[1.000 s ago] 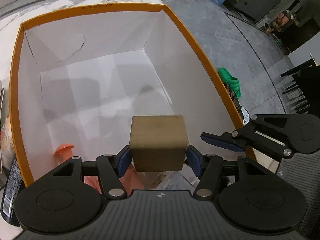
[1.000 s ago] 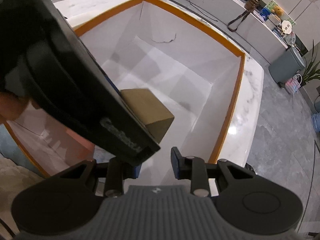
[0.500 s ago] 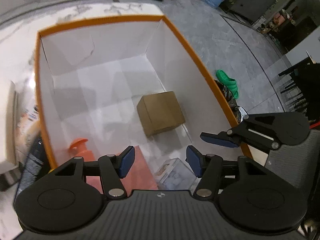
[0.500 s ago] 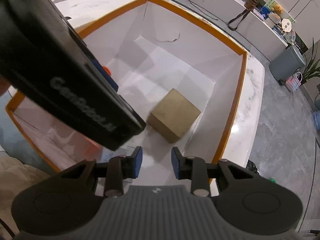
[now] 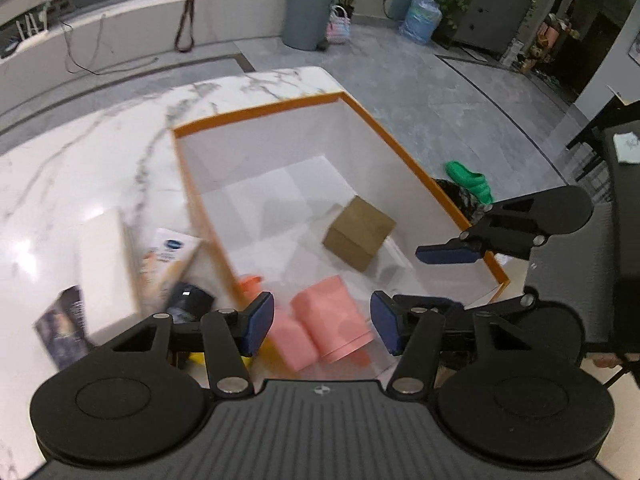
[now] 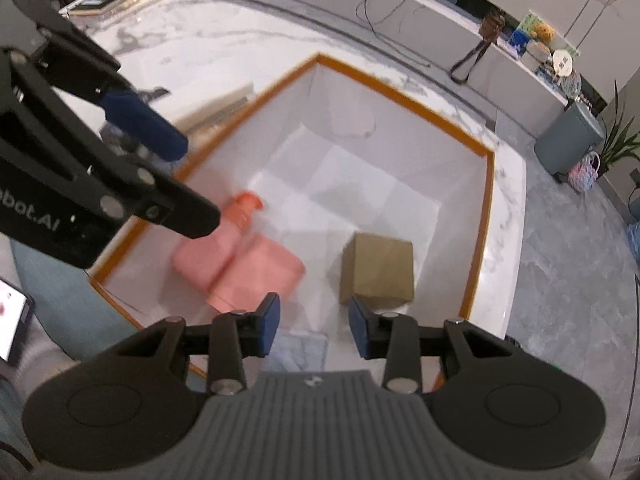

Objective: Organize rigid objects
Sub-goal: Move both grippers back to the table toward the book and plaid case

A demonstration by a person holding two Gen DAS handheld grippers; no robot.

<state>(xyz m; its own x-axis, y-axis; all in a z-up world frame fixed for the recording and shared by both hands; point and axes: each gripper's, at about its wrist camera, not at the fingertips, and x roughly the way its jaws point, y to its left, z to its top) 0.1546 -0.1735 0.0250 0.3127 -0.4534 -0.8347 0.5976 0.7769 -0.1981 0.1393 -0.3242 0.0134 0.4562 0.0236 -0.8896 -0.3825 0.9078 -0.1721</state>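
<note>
A brown cardboard cube [image 5: 358, 232] lies tilted on the white floor of the orange-rimmed box [image 5: 404, 160], near its right wall. My left gripper [image 5: 322, 324] hovers above the box's near end with nothing between its blue pads; its jaws are closing. Below it lie pink bottles [image 5: 332, 320] with an orange cap [image 5: 250, 280]. In the right wrist view my right gripper [image 6: 314, 326] hangs over the box's near edge, empty, its jaws opening. The cube [image 6: 378, 272] sits just beyond its right pad. One of the left gripper's pads [image 6: 144, 124] crosses the upper left.
Left of the box on the marble counter [image 5: 80, 152] lie a white carton [image 5: 102, 264], a printed packet [image 5: 168, 256], a dark can [image 5: 188, 300] and a dark booklet [image 5: 60, 320]. A green slipper [image 5: 468, 182] lies on the floor. A pale packet [image 6: 300, 350] sits in the box's near end.
The cube was between my left gripper's pads; now it lies free on the box floor. The left gripper rose and drew back. The right gripper rose a little and its jaws widened.
</note>
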